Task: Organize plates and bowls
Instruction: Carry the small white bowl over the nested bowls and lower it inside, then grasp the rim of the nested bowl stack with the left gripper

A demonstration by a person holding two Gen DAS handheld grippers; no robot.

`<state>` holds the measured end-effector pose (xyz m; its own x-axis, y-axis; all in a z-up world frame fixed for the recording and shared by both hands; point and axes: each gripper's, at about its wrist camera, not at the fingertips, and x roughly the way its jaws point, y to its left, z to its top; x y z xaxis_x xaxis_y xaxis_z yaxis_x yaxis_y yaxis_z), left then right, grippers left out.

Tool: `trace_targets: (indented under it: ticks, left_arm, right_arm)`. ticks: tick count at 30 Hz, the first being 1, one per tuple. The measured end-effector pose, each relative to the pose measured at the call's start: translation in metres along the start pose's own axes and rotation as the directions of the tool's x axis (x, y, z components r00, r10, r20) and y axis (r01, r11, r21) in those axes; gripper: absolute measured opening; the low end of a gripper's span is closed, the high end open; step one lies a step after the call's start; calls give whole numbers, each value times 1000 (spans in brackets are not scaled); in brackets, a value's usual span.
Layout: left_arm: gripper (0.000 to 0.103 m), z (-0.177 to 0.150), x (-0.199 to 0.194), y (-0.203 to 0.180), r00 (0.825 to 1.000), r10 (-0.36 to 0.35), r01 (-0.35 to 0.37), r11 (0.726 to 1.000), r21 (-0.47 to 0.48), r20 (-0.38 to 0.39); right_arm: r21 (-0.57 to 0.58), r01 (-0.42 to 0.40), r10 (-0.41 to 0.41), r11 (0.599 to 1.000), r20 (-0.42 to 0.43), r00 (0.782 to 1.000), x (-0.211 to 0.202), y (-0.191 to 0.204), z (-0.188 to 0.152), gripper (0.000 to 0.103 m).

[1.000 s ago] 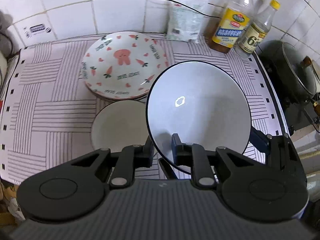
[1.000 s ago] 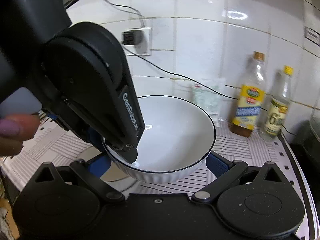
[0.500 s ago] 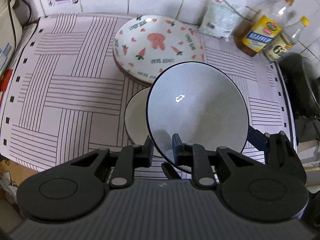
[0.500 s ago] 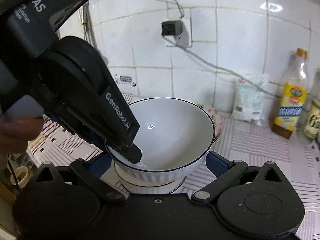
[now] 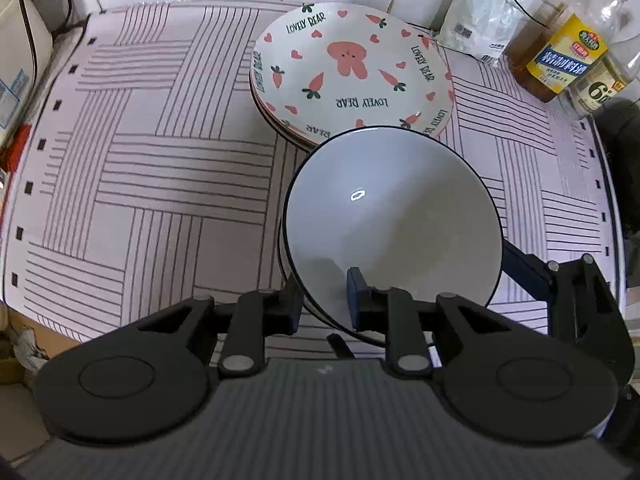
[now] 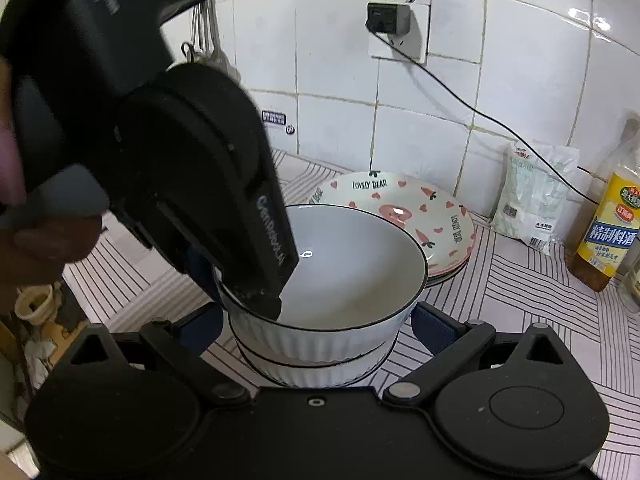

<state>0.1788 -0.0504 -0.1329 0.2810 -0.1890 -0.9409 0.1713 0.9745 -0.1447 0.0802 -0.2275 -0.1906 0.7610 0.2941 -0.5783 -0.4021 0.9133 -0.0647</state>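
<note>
Left tool (image 5: 322, 304) clamped on the near rim of the top bowl (image 5: 394, 224): one finger inside the wall, one outside. From the right wrist view the same tool (image 6: 256, 296) comes in from upper left and bites the rim on the bowl's left side.

Top bowl (image 6: 332, 276) is white, black rim, ribbed outside. It sits nested in a second bowl (image 6: 320, 372) of the same kind; only the lower one's rim and a ribbed band show under it. Can't tell whether the top bowl is fully seated or held slightly off. It looks a bit tilted in the left wrist view.

Right tool (image 6: 316, 326) is wide, fingers on either side of the bowl stack, near the lower part. Contact with the bowls: can't tell. In the left wrist view one right finger (image 5: 524, 268) shows just past the bowl's right edge.

Plates (image 5: 350, 70): stack with rabbit/carrot print, "LOVELY BEAR" text, on the desk (image 5: 160, 168) just behind the bowls, bowl rim overlapping the plate edge in view. Desk has a striped cover.

Back right by the tiled wall: white bag (image 5: 486, 20), yellow-label bottle (image 5: 560, 56), second bottle (image 5: 600, 88). Wall socket with plug and cord (image 6: 390, 20) above.
</note>
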Motion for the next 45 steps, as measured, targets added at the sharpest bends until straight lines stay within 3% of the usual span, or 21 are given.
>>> trace_targets:
  ticks: [4,9,17,19,25,32,45]
  left_arm:
    - [24,1,4,-3,999,38,-38,998,43,4]
    - [25,1,14,2,999,45,-45,999,21,-17]
    - [25,-5,18,2,999,44,-44,998,39,5]
    - [25,-8,18,3,999,36,-36,999,37,10]
    - [40,-6,12,2,1000,-7,8,1000,16,-25]
    - [44,-12,-13,2,1000,-13,12,999,38,10]
    - [49,-31,-43,28,997,-17,13,999,52,74]
  right_arm:
    - [3,-6,6,1000,-13,1000,4,-1,1,102]
    - [-10,6,-6,1000,-28,1000,13,1,2,101]
    - [-105,76,-80,992,-32,996,21,15,0,103]
    - [-96,82,-85,992,-28,996,21,14,-1,103]
    - [-36,83,-84,996,-45,995,16,14,-2,103]
    - [57,54,-53,997,-27,998,-6,9,0,103]
    - [66,44,-42,997,-40,998,-24,18,-12,103]
